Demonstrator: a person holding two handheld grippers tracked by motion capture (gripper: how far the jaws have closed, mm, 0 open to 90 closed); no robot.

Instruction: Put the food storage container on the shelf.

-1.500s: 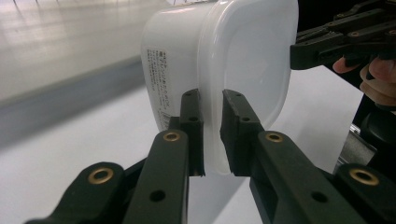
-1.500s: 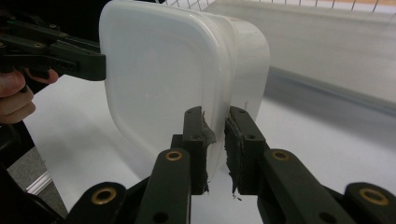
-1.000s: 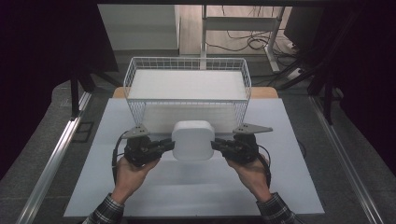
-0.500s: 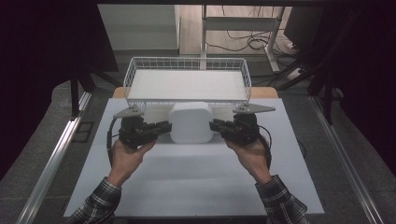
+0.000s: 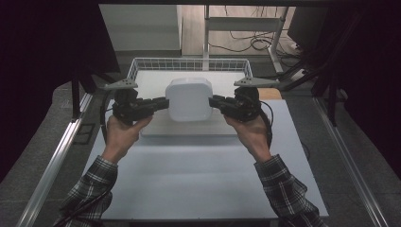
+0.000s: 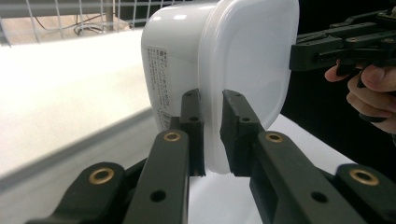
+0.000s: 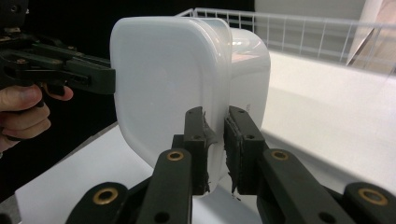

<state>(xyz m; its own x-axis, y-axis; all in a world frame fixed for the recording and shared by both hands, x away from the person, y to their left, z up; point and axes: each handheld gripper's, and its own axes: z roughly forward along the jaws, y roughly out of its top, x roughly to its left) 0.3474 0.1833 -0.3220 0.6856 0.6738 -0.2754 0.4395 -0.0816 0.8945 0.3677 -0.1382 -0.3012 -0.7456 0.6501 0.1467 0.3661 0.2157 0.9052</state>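
The tub hung in the air over the basket's near rim, toward the bench's far edge. I had my left gripper pinched shut on its left lip and my right gripper pinched on the right lip. I counted one tub, one basket. The bench's near half lay open.
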